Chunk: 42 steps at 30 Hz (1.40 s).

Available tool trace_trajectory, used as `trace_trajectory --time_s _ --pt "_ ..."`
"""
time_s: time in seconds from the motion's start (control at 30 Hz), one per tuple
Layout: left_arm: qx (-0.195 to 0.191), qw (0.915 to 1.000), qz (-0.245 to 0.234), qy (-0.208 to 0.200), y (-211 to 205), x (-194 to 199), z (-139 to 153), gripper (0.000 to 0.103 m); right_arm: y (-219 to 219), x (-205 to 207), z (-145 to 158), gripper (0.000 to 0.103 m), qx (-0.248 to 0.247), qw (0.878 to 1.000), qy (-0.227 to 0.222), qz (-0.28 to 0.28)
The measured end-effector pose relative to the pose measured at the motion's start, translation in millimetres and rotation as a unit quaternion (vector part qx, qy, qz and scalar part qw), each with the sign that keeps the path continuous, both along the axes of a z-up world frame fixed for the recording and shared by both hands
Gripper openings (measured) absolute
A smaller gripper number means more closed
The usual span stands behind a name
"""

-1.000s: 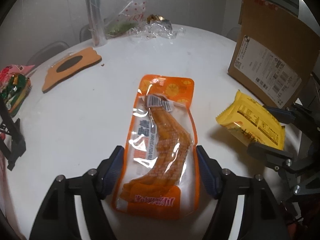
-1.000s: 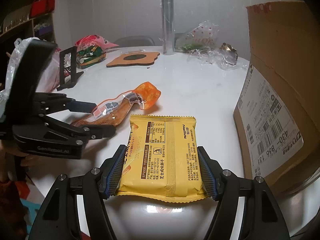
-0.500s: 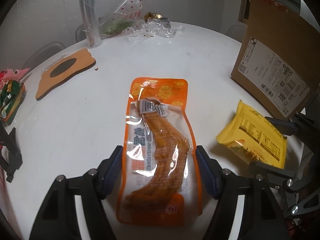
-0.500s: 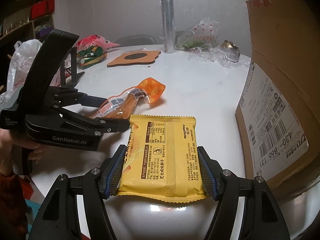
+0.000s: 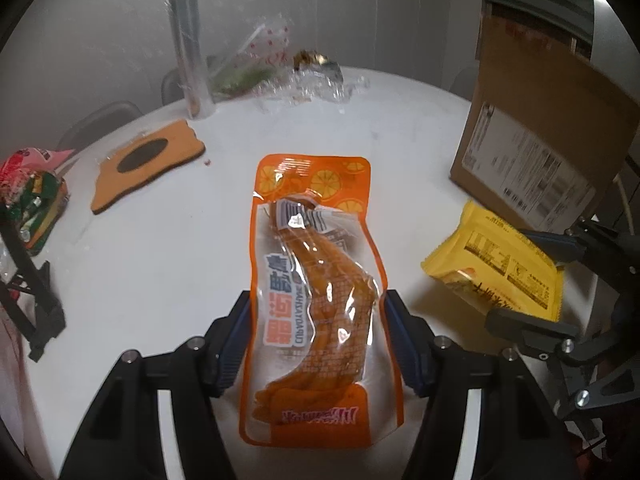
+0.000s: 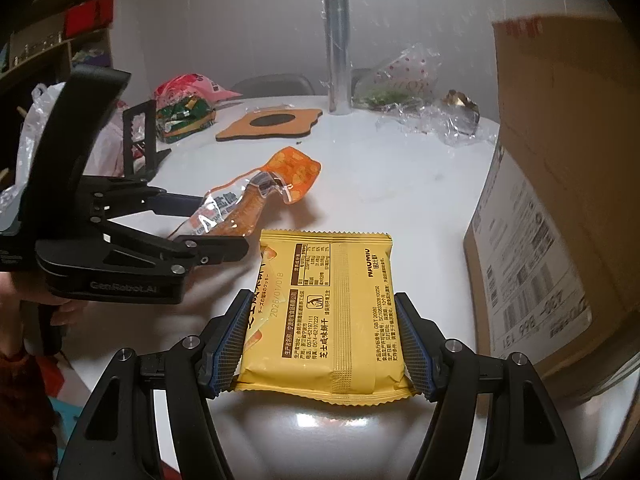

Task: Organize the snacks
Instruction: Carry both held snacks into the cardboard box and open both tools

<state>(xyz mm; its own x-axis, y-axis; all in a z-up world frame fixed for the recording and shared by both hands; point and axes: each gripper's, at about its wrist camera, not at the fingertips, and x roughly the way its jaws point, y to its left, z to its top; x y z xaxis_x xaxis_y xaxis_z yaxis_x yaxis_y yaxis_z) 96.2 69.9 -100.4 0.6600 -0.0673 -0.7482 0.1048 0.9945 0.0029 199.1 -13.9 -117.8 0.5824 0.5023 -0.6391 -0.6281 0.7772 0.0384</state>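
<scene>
A: Checking the left gripper [image 5: 318, 356] first: what sits between its fingers [image 5: 236, 344]?

B: An orange snack pouch [image 5: 316, 292]. It has an orange border with orange-slice prints on the far end, a clear window showing an orange-brown, curved piece of food, and a blue-and-white label along one side. The fingers have just been closing and now press on both long edges of the pouch. In the right wrist view the pouch [image 6: 256, 196] is clear of the white bench [image 6: 380, 184], far end tilted up.

A: And the right gripper [image 6: 320, 348]?

B: Its fingers [image 6: 414, 352] are clamped on a yellow biscuit packet [image 6: 332, 308], one pad on each long side. The packet is flat and rectangular, with serrated end seals, a centre seam and black printed text; the side facing up carries the nutrition table and a date stamp. From the left wrist view the packet [image 5: 496, 264] hangs over the bench edge, just in front of the cardboard box [image 5: 536, 152].

A: Box condition?

B: Brown, standing at the right edge of the bench, with a white shipping label facing the grippers. Whether the top is open cannot be told.
</scene>
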Motion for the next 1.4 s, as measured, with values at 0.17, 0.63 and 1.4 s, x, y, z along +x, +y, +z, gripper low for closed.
trace_trajectory --time_s 0.17,0.63,1.4 --pt "-0.002 0.9994 0.009 -0.035 5.7 -13.8 28.6 0.061 3.1 -7.9 18.3 0.066 0.001 1.000 -0.019 0.010" --pt "0.001 0.9911 0.001 -0.133 0.1 -32.1 133.3 0.061 -4.0 -24.2 100.1 0.066 0.026 0.995 -0.094 0.035" --pt "-0.007 0.9736 -0.167 -0.156 -161.5 42.3 204.6 0.061 -140.5 -9.0 149.0 0.066 0.053 0.991 -0.114 -0.045"
